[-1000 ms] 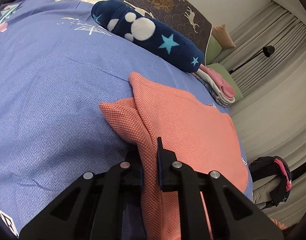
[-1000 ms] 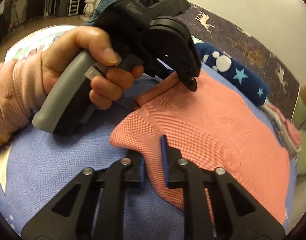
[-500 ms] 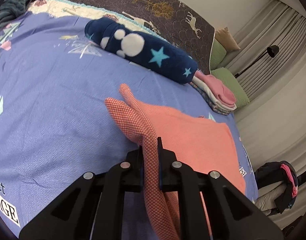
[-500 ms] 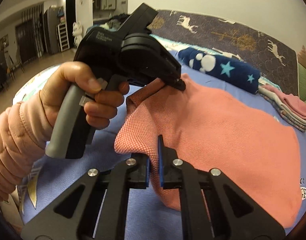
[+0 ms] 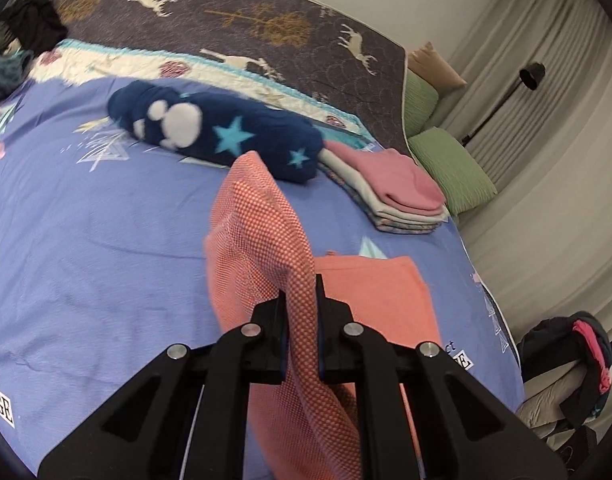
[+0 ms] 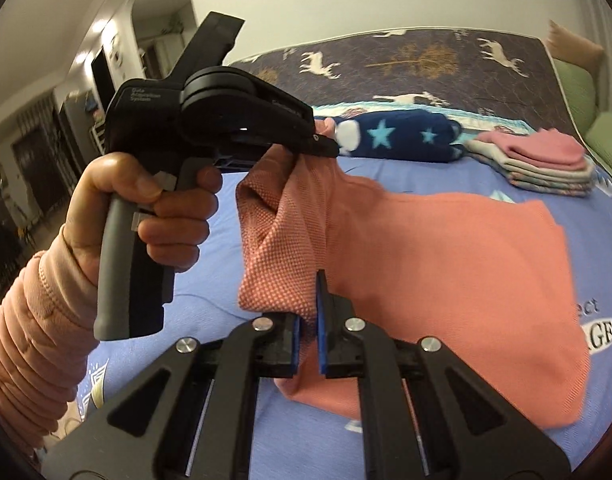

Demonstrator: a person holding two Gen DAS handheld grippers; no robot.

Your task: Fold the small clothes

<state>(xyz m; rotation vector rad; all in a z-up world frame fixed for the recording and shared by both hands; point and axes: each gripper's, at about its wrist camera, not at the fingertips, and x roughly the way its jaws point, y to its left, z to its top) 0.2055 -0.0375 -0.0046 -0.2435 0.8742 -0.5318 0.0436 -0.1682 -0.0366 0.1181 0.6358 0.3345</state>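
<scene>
Grippers: two – the left gripper (image 5: 299,300) and the right gripper (image 6: 309,300), each with its fingers pinching a fold of the orange cloth.
Left gripper seen from the right: (image 6: 326,147) held by a hand (image 6: 153,200) in a pink sleeve (image 6: 29,340), its tip nipping the cloth's upper corner.
Orange cloth: one (image 6: 446,264); the near edge hangs lifted between the two grippers, the rest trails onto the blue sheet (image 5: 85,240).
Long axis: the lifted edge runs from the right gripper up and back to the left one; the body of the cloth stretches away to the right across the sheet, its far edge lying flat.
Change: a second ago the cloth lay nearly flat with only a corner raised – now the near edge is clear of the sheet and both grippers are higher; the right fingers, then slightly apart around the cloth, now press on it.
Behind: one navy roll with stars (image 5: 221,136), just beside it one stack of folded clothes (image 5: 394,192) with a pink piece on top.
Farther: two green cushions (image 5: 450,168), one floor lamp (image 5: 526,76).
</scene>
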